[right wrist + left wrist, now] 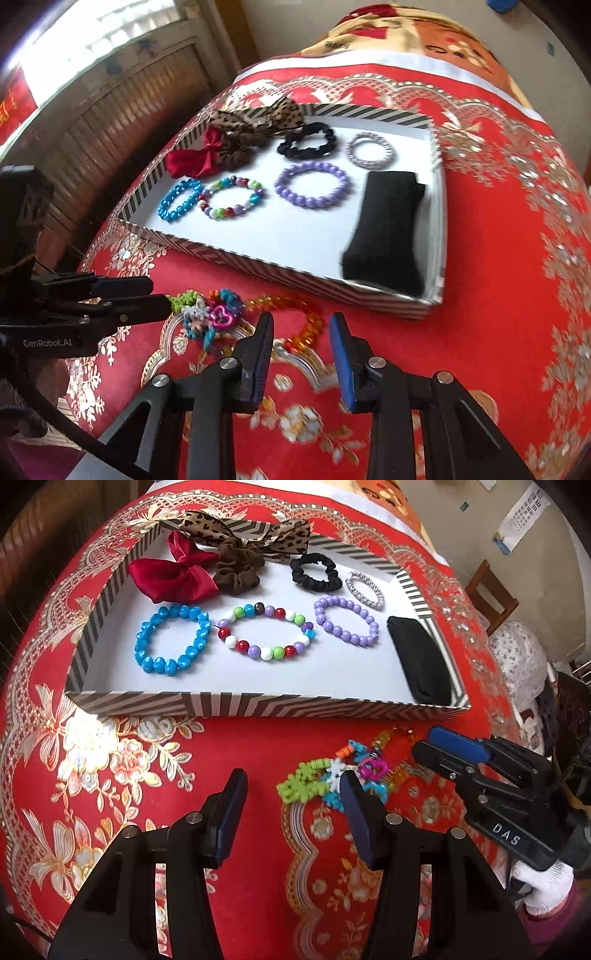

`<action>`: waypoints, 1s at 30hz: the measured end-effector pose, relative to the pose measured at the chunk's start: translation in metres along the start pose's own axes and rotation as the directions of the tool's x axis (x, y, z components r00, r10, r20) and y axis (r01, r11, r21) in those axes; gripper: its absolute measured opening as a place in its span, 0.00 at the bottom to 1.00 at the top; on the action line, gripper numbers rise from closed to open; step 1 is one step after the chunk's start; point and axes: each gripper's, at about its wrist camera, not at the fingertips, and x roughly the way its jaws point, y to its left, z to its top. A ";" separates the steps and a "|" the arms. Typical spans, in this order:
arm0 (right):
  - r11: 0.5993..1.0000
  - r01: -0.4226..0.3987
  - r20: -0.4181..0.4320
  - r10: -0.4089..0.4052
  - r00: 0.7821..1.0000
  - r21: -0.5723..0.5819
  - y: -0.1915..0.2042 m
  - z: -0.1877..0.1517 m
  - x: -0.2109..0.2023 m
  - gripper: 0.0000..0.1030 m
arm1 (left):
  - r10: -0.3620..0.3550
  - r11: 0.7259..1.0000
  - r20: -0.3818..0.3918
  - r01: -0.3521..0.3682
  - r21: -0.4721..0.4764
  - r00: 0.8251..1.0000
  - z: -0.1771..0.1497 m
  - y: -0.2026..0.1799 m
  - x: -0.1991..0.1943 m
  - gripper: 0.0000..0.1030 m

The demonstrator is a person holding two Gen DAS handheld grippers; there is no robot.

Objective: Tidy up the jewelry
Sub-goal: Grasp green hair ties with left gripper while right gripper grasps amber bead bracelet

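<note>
A striped tray (258, 706) (236, 255) on the red cloth holds a blue bead bracelet (170, 639), a mixed-colour bracelet (266, 632), a purple bracelet (347, 619) (313, 184), a silver bracelet (365, 589), scrunchies, bows and a black pouch (421, 657). In front of the tray lie a colourful plastic charm bracelet (332, 775) (210, 314) and an orange-red bead bracelet (295, 325). My left gripper (293, 786) is open, its right finger beside the charm bracelet. My right gripper (301, 328) is open over the orange bracelet.
The red floral cloth (110, 775) covers a round table. A wooden chair (487, 594) stands at the far right and a slatted wooden panel (122, 110) at the left. A yellow patterned cloth (406, 40) lies beyond the tray.
</note>
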 end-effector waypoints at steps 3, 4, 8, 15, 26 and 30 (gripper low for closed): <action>1.000 0.003 -0.018 -0.003 1.000 -0.016 0.000 0.000 0.010 0.29 | 0.016 1.000 -0.033 -0.015 0.024 0.999 0.001 -0.004 0.008 0.50; 1.000 0.004 -0.023 -0.004 1.000 -0.020 0.000 0.001 0.014 0.29 | 0.025 0.999 -0.028 -0.024 0.036 0.999 0.000 -0.005 0.008 0.50; 0.999 0.010 -0.003 -0.010 1.000 -0.043 0.003 0.003 0.018 0.25 | 0.039 0.998 -0.031 -0.037 0.046 0.999 0.000 -0.007 0.008 0.46; 0.998 0.032 0.008 -0.032 0.999 -0.057 0.002 0.001 0.014 0.08 | 0.006 1.000 -0.012 -0.006 0.026 1.000 -0.006 0.007 0.007 0.11; 1.000 0.021 0.116 -0.019 0.993 -0.017 -0.001 0.004 -0.046 0.08 | -0.030 0.999 0.088 0.031 -0.015 0.996 -0.004 0.018 -0.045 0.10; 1.000 0.009 0.149 -0.008 0.989 -0.009 0.001 0.006 -0.063 0.08 | -0.041 0.999 0.128 0.043 -0.010 0.991 -0.003 0.017 -0.064 0.10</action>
